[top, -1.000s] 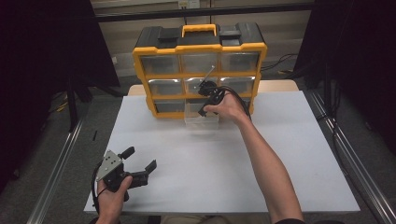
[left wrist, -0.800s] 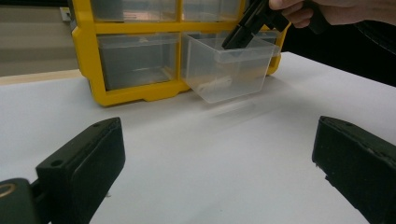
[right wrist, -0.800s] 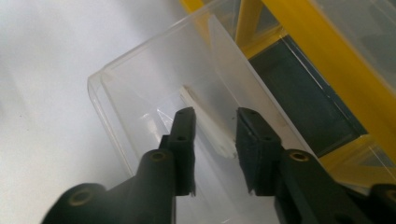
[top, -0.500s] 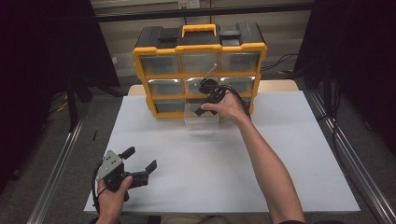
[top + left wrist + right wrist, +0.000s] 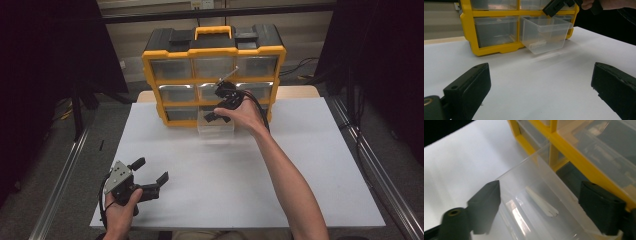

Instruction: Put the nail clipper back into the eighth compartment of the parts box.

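Drawer (image 5: 215, 126) sitting pulled out, nothing shifting since a second ago.
Right gripper (image 5: 216, 113) is hovering open-jawed over the white piece (image 5: 541, 204) inside; left gripper (image 5: 150, 176) is resting open, well apart.

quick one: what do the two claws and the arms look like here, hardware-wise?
Both claws are black, each with two blocky jaws that have rounded corners. The left claw carries a grey three-cornered plate on top and trails a black cable. The right claw also trails a black cable. Both forearms are bare, with no sleeves or gloves.

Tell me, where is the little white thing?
The little white thing lies inside the clear drawer, pulled out of the yellow organizer's bottom row, under the right gripper.
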`<state>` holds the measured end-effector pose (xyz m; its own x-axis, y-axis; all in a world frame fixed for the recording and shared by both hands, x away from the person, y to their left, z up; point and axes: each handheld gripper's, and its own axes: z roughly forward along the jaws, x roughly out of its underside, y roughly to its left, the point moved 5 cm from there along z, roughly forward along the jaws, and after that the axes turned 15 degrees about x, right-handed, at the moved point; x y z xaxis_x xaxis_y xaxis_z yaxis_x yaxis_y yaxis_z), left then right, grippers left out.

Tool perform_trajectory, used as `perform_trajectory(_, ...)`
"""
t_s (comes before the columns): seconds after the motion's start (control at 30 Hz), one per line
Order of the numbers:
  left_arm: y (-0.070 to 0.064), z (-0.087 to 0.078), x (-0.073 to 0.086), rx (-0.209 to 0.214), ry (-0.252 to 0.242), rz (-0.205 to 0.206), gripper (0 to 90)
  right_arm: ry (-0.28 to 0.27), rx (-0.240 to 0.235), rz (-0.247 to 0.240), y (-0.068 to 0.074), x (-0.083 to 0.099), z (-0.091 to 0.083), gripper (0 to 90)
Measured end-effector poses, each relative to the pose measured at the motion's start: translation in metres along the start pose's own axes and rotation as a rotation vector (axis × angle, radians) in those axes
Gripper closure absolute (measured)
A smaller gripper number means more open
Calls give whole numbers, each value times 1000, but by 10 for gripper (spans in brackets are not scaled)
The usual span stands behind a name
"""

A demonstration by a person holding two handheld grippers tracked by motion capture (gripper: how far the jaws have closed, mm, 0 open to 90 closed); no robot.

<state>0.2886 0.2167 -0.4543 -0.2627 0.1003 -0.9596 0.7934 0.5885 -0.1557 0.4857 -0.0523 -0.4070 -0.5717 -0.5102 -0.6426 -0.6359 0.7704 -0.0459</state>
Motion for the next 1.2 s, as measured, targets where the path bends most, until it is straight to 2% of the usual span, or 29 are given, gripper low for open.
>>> perform_trajectory(0.03, 0, 0, 0, 0, 0, 1, 27, -16, 9, -7, -1, 1, 0, 140)
perform_trajectory(0.07, 0, 0, 0, 1, 0, 0, 27, -57, 4, -10, -2, 0, 1, 138)
perform_trajectory(0.1, 0, 0, 0, 1, 0, -2, 27, -64, 3, -7, -2, 2, 1, 124)
perform_trajectory(0.2, 0, 0, 0, -4, 0, -4, 27, -107, -4, 34, -1, 4, 0, 53)
perform_trajectory(0.3, 0, 1, 1, -2, 8, 3, 27, -143, -5, 59, -1, 7, -1, 65)
perform_trajectory(0.37, 1, 1, 1, -7, 6, 1, 27, -164, 7, 76, -1, 9, -3, 72)
perform_trajectory(0.47, 3, 0, 1, -9, 8, 1, 27, -203, 57, 102, -3, 12, -6, 78)
perform_trajectory(0.57, 4, 0, 1, -13, 5, 1, 27, -241, 81, 122, -5, 16, -8, 82)
perform_trajectory(0.73, 5, 0, 1, -15, 6, -4, 27, -301, 82, 140, -6, 23, -12, 94)
perform_trajectory(0.93, 5, 0, 1, -18, 4, -1, 27, -397, 123, 166, -9, 31, -16, 67)
perform_trajectory(1.13, 6, 0, 1, -19, 9, -3, 27, -428, 137, 168, -11, 40, -27, 48)
perform_trajectory(1.2, 6, 0, 1, -22, 8, -5, 26, -449, 168, 176, -12, 43, -30, 27)
